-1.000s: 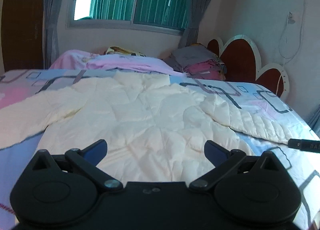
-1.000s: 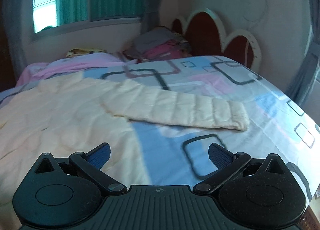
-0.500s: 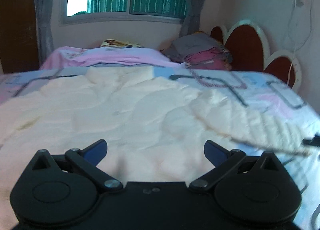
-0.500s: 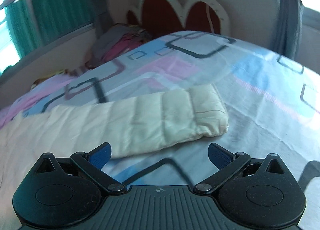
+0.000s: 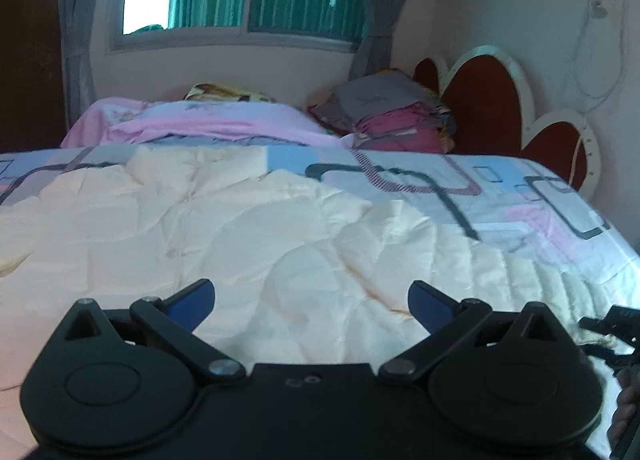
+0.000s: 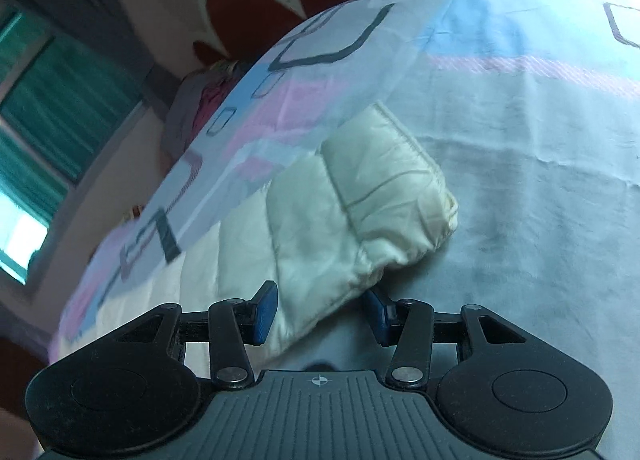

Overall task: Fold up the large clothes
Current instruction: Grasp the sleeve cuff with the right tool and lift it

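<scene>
Right gripper closing astride the cream quilted jacket's sleeve edge near its cuff; left gripper gapes wide above the jacket body, bare patterned bedsheet beyond.

The left gripper was matte black, with two round housings, triangular cut-outs, straight link bars pinned by silver screws and blue pads on its fingers. Small embossed circles marked its body centre. The right gripper had the same black build and blue pads, plus a ribbed grey top plate with a small white crosshair mark.
</scene>
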`<action>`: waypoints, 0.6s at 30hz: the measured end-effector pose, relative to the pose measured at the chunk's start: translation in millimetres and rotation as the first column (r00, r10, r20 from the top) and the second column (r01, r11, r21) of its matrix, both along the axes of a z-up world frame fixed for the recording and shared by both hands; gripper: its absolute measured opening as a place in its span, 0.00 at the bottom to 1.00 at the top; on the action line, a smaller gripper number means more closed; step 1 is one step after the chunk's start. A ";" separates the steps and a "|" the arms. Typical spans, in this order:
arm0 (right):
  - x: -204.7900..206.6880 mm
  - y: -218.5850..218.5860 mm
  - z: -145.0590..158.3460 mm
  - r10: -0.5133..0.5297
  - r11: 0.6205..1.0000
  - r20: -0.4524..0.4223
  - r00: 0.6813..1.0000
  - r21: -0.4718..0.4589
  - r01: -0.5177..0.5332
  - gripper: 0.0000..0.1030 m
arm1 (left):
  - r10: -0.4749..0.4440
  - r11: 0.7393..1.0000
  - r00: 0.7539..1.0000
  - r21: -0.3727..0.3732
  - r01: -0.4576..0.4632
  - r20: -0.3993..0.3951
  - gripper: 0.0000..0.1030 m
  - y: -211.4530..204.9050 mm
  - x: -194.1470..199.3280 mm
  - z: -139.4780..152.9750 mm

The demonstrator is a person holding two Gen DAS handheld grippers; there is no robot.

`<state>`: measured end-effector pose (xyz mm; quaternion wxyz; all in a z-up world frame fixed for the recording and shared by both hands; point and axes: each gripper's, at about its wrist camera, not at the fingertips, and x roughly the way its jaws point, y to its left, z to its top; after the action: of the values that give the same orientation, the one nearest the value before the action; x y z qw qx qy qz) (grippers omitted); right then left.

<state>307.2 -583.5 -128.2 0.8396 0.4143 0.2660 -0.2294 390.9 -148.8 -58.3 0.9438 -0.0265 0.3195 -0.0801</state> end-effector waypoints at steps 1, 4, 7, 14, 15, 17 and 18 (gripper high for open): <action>3.2 -1.2 1.5 0.000 1.000 -0.013 1.000 -0.024 0.000 0.40 | 0.016 1.000 1.000 -0.001 -0.016 -0.009 1.00 3.4 3.2 -0.3; 11.5 -1.0 4.3 0.005 0.997 -0.047 0.999 -0.077 -0.008 0.23 | 0.049 0.997 0.998 -0.060 -0.051 -0.035 1.00 27.0 5.6 -0.9; 15.5 6.0 10.6 0.029 0.991 -0.059 0.998 -0.127 -0.036 0.12 | 0.092 0.991 0.994 -0.087 -0.097 -0.067 1.00 54.4 5.9 -3.6; 38.8 64.0 53.6 0.155 0.920 -0.045 0.987 -0.356 -0.161 0.06 | 0.200 0.979 0.978 -0.017 -0.201 -0.058 1.00 118.6 0.0 -7.1; 42.2 76.6 60.1 0.177 0.907 -0.041 0.983 -0.382 -0.180 0.06 | 0.190 0.981 0.979 -0.035 -0.193 -0.070 1.00 130.4 1.5 -9.0; 50.6 105.2 72.9 0.235 0.875 -0.034 0.971 -0.428 -0.226 0.06 | 0.199 0.978 0.976 -0.050 -0.203 -0.085 1.00 148.5 5.8 -11.8; 54.9 119.8 78.4 0.265 0.858 -0.033 0.964 -0.447 -0.251 0.06 | 0.212 0.975 0.973 -0.043 -0.216 -0.092 1.00 158.0 8.2 -13.2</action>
<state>362.1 -463.7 -49.7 0.9392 0.1741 0.2464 -0.1638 399.0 9.2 -71.5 0.9311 -0.0890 0.3535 0.0149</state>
